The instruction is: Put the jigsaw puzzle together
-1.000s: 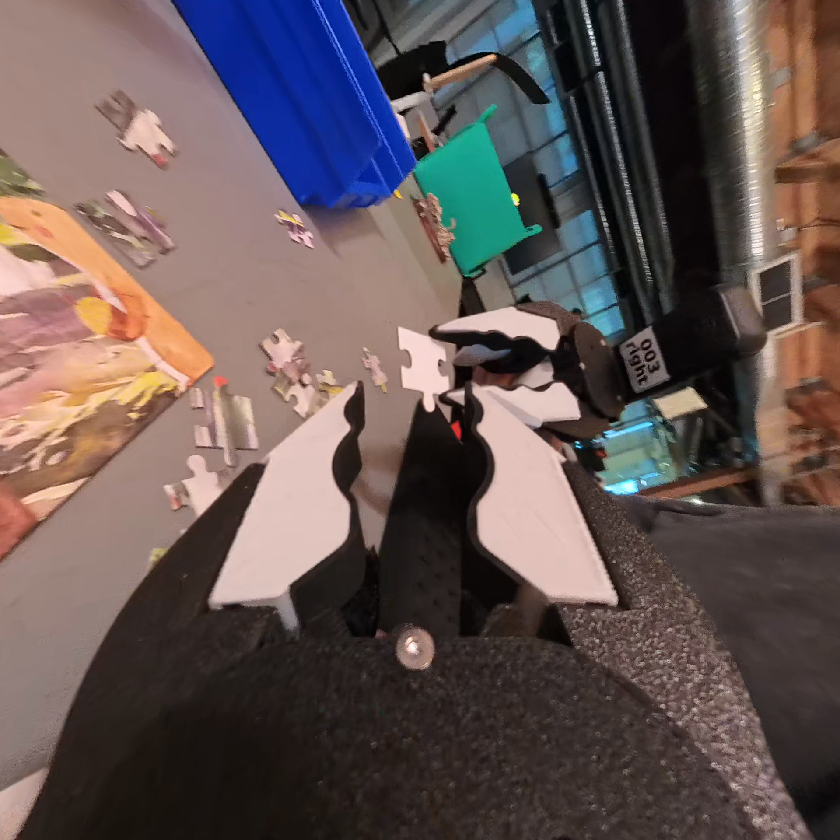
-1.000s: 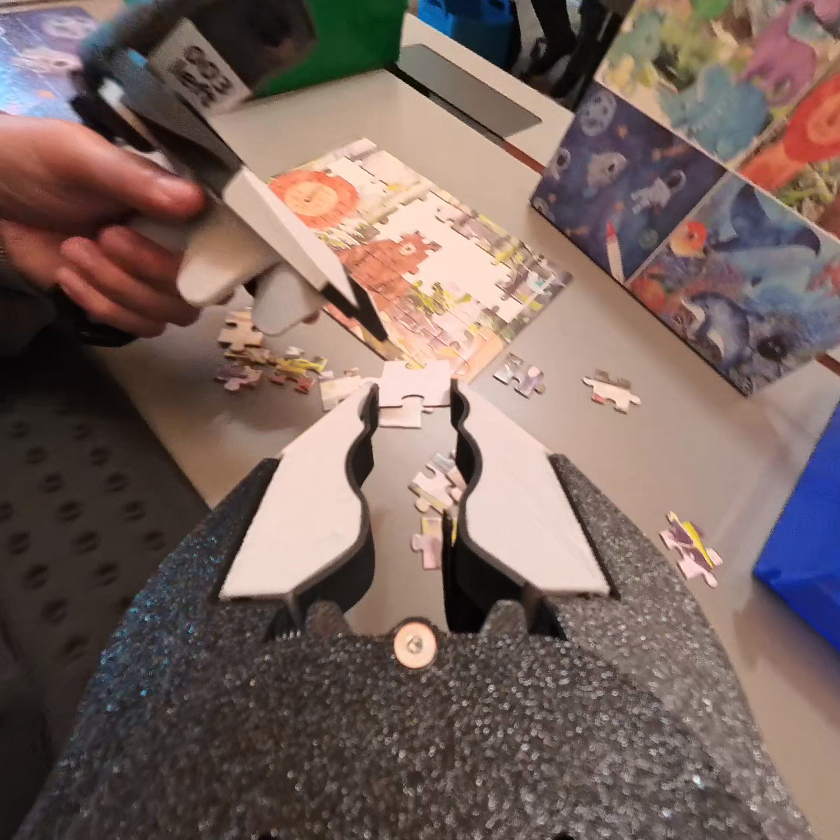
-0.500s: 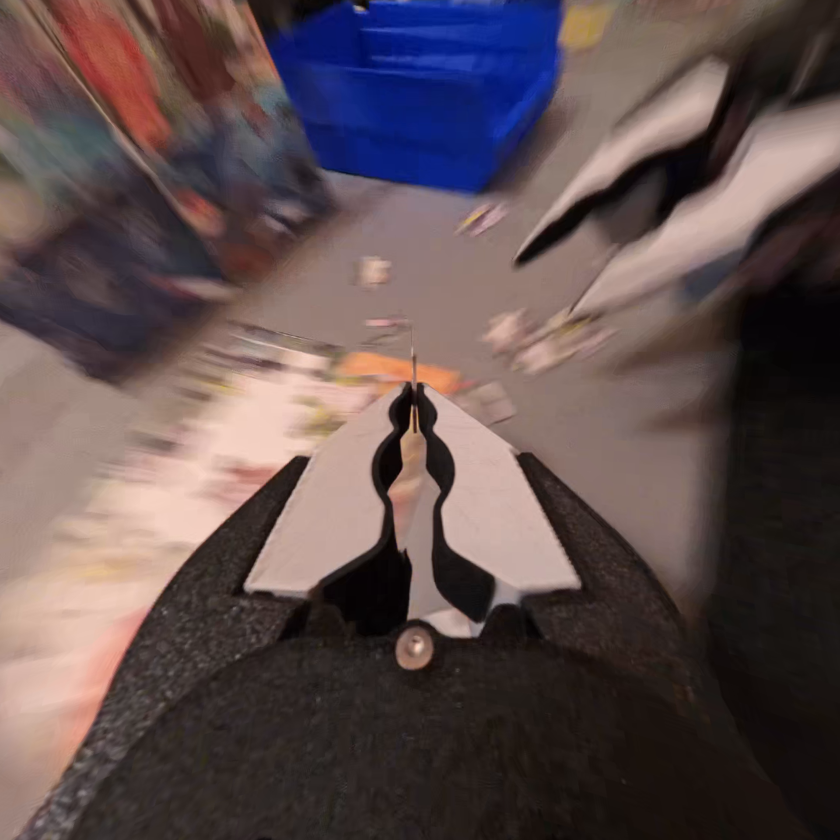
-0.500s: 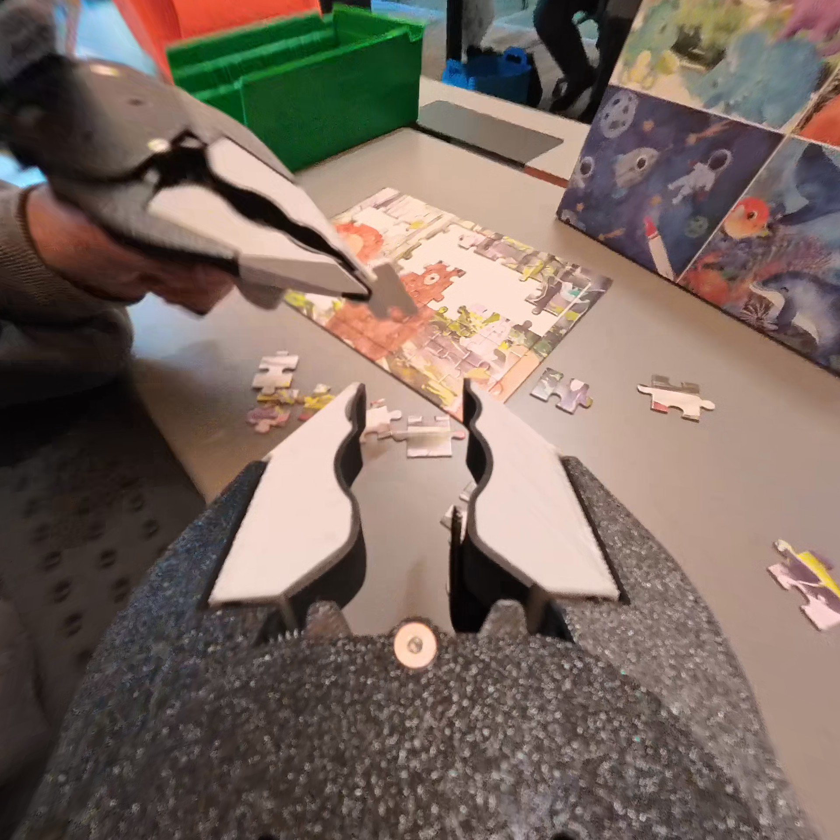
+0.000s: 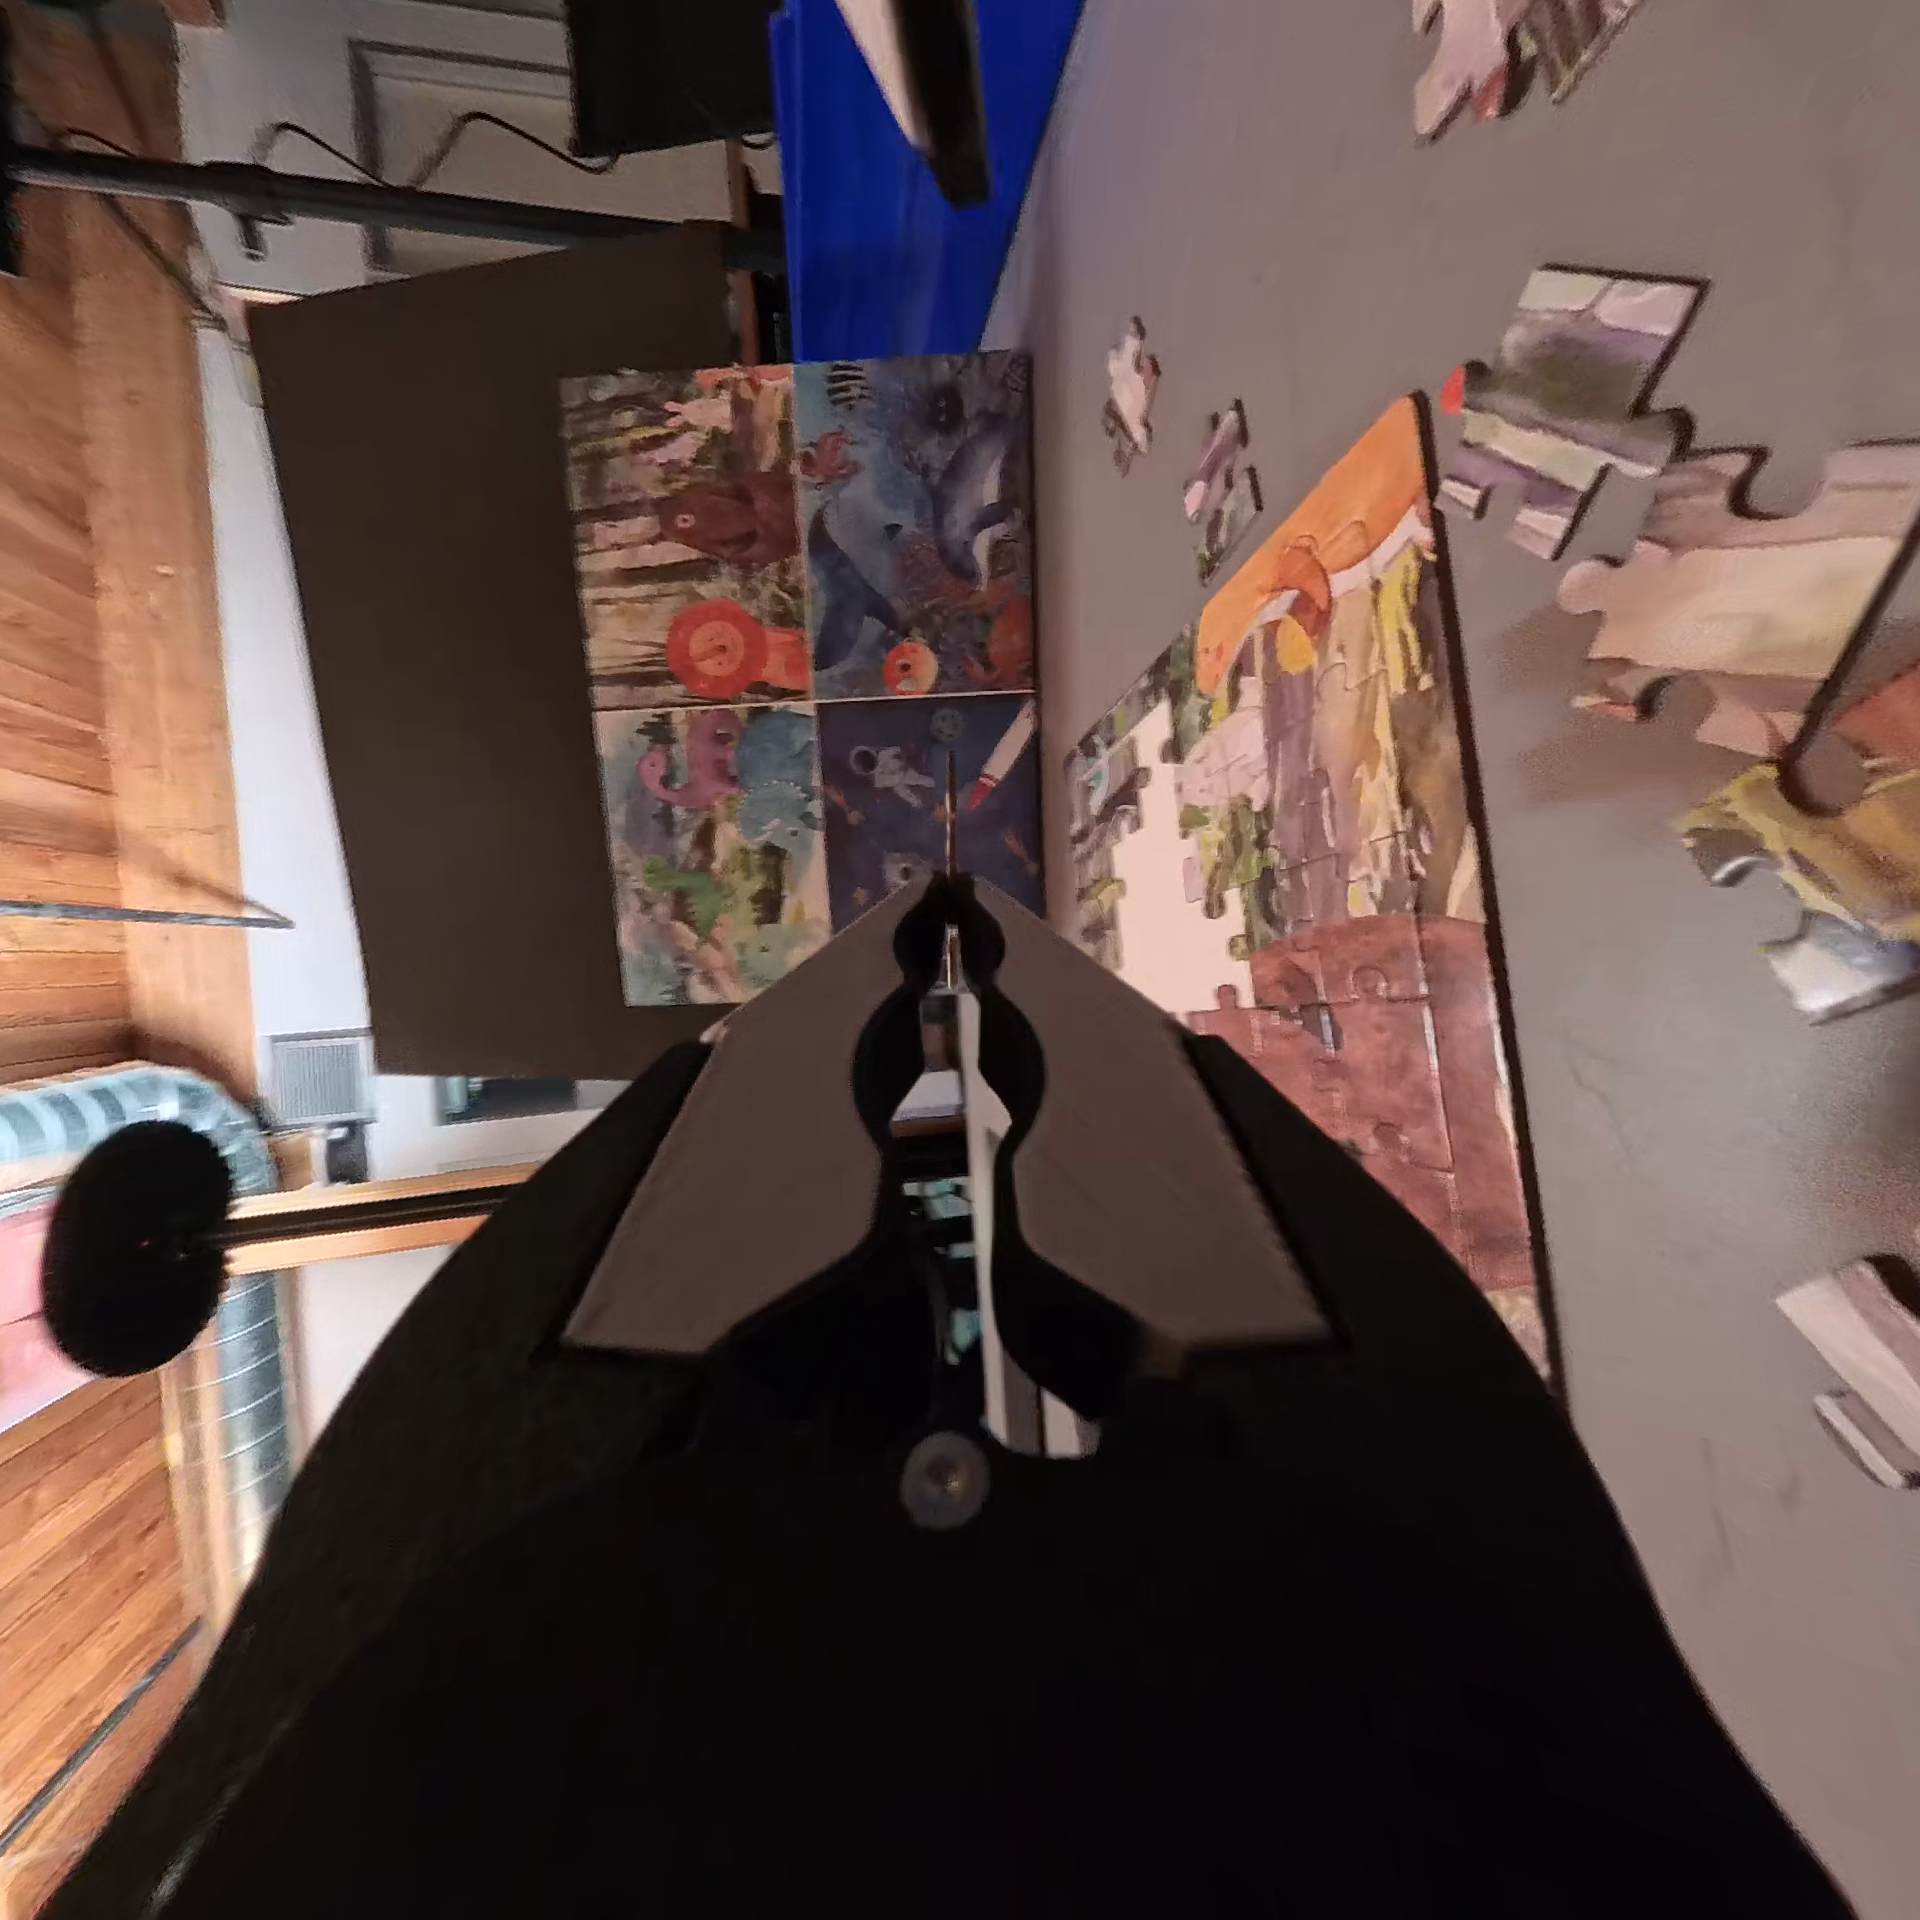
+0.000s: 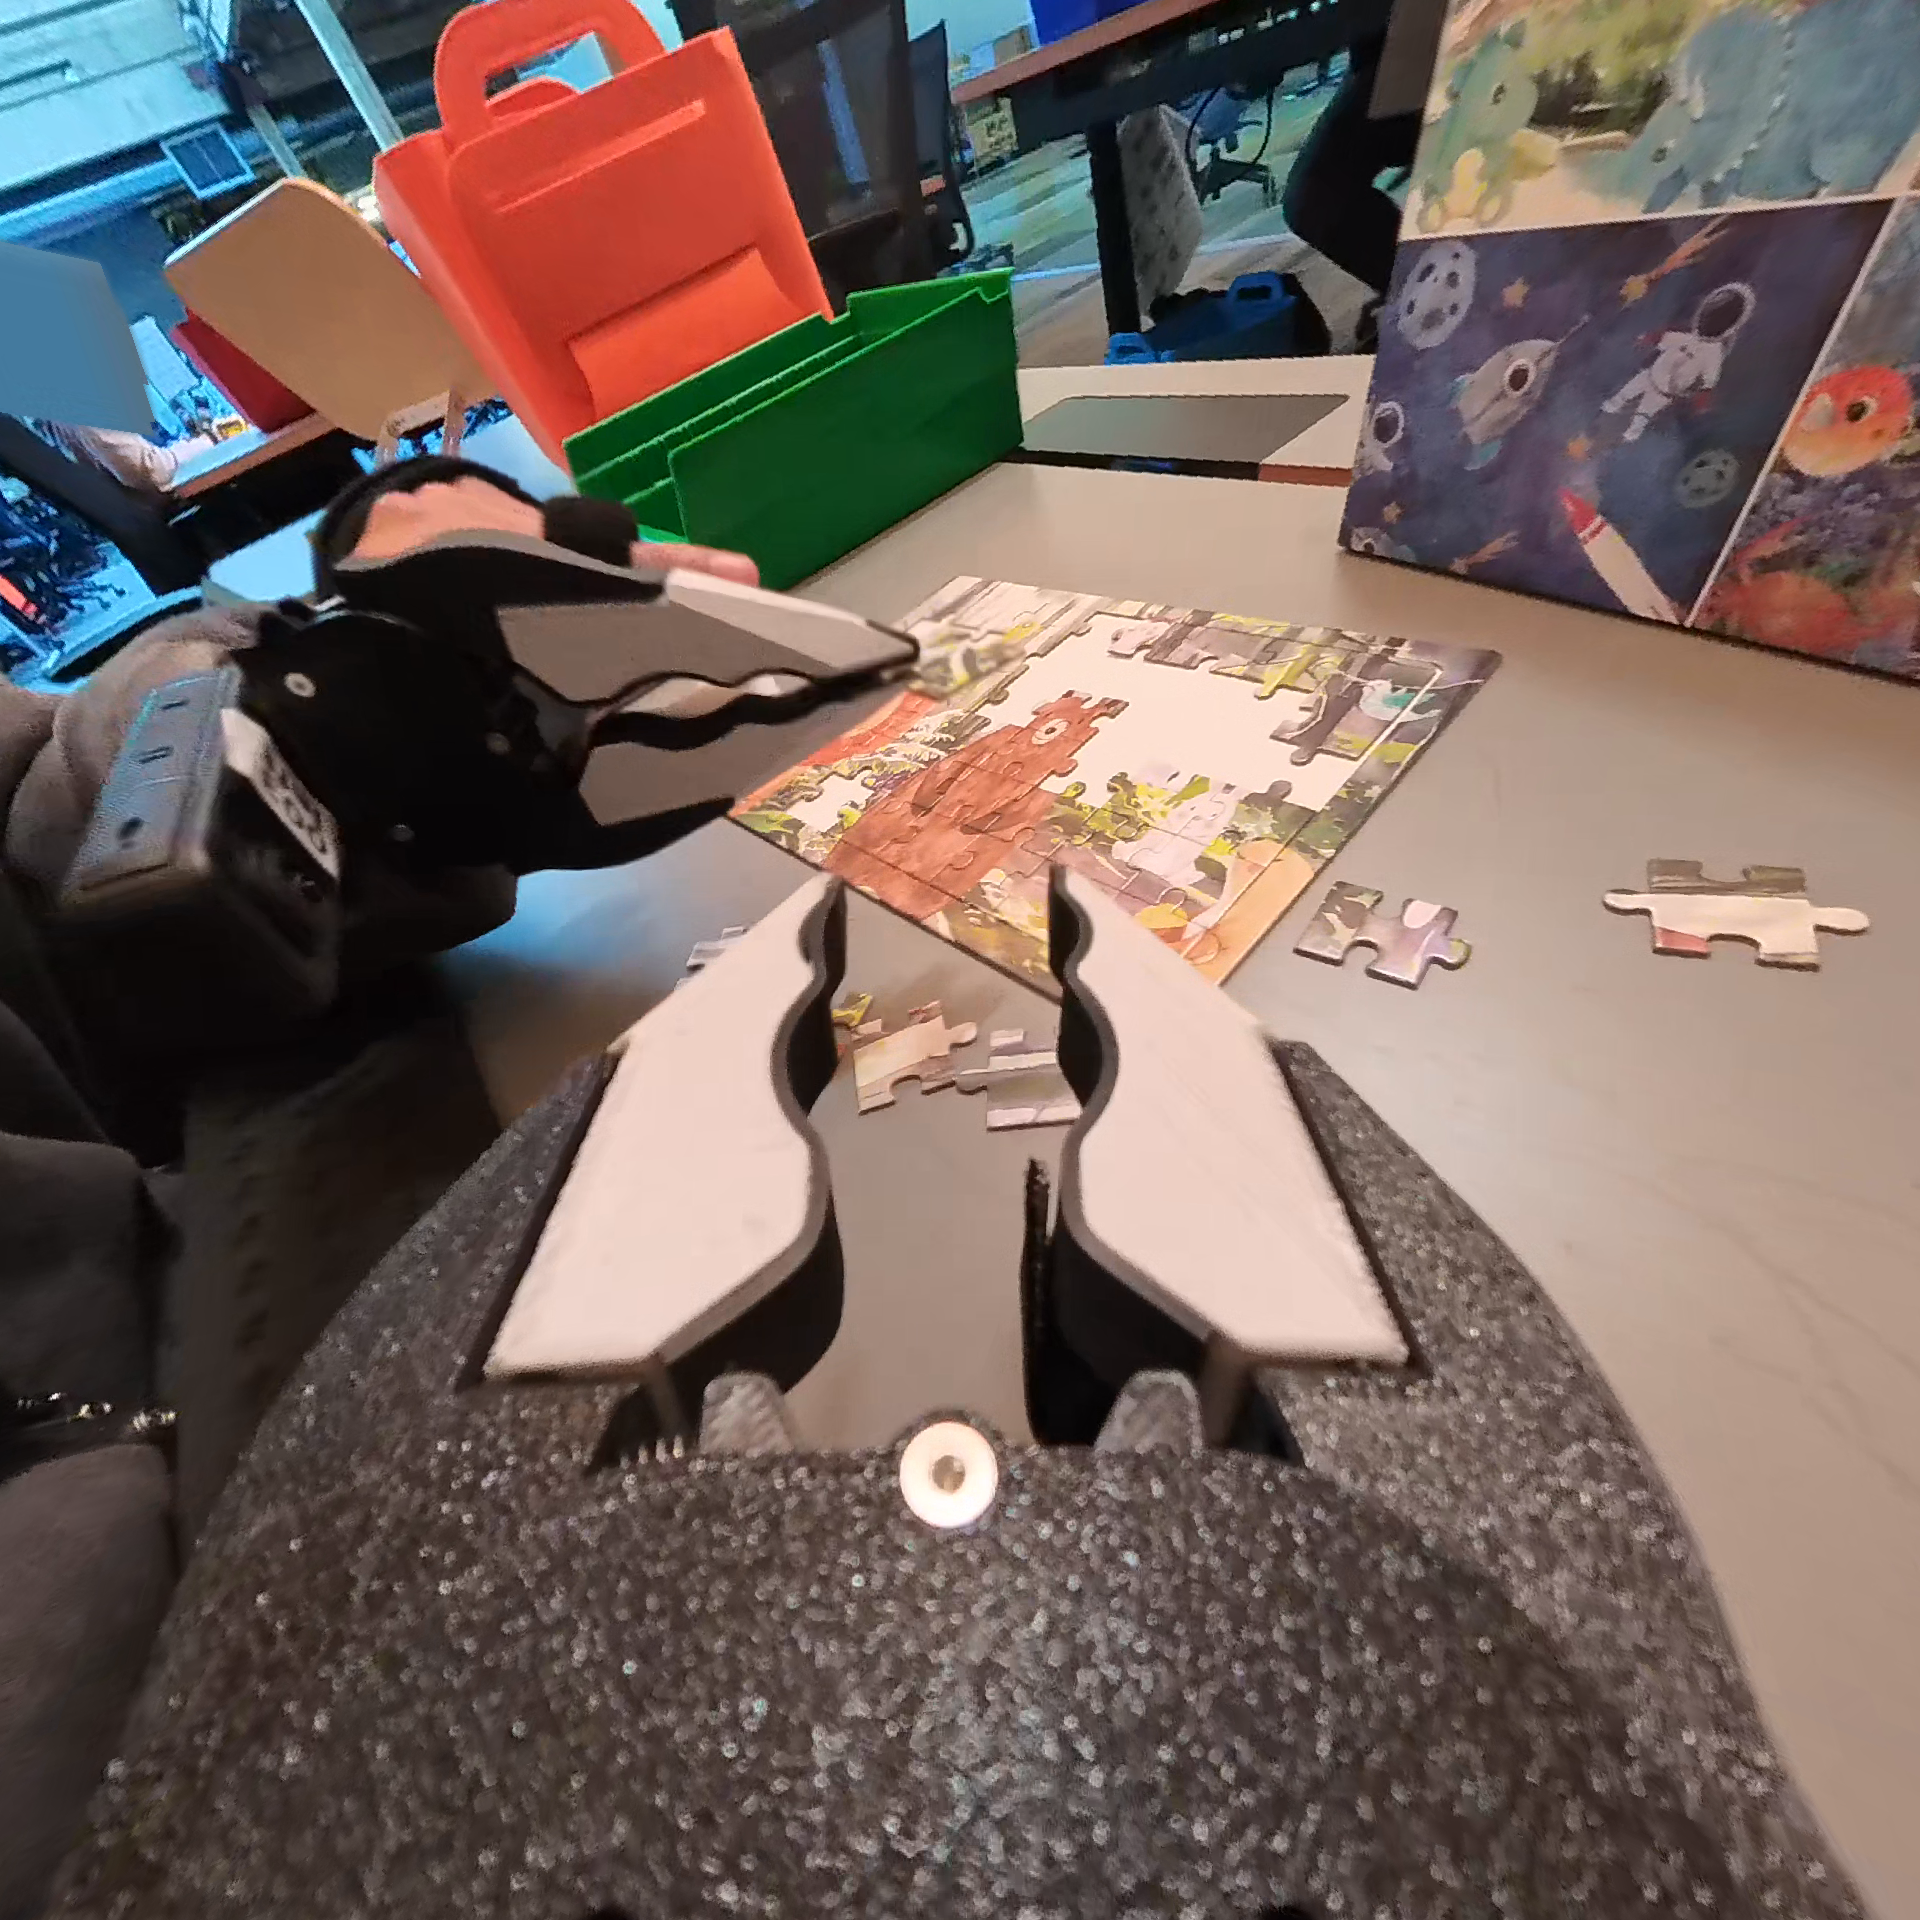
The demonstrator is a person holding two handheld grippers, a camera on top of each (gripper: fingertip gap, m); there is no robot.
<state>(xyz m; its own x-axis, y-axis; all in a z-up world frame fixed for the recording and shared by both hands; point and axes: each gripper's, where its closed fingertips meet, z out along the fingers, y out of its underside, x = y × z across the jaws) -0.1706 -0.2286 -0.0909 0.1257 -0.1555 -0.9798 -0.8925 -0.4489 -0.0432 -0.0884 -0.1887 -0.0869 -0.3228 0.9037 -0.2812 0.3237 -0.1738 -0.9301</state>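
The partly built jigsaw puzzle [image 6: 1122,769] lies flat on the grey table, with a brown bear in it and white gaps in the middle; it also shows in the left wrist view [image 5: 1351,831]. My left gripper [image 5: 951,883] is rolled on its side and shut on a puzzle piece [image 5: 951,810] seen edge-on. In the right wrist view the left gripper [image 6: 894,660] holds that piece [image 6: 948,665] over the puzzle's far left corner. My right gripper [image 6: 945,894] is open and empty, just in front of the puzzle's near edge.
Loose pieces lie near the right gripper [image 6: 935,1049] and to the puzzle's right [image 6: 1387,930] [image 6: 1735,914]. The picture box [image 6: 1662,416] stands at the back right. A green bin [image 6: 810,436] and an orange carrier [image 6: 592,239] stand behind. A blue bin [image 5: 894,208] sits at the table's far side. The gap from one gripper's tips to the other's is roughly 10 centimetres.
The right gripper let go of the piece and opened. The left gripper shut on it, swung over the puzzle's far left corner and rolled onto its side.
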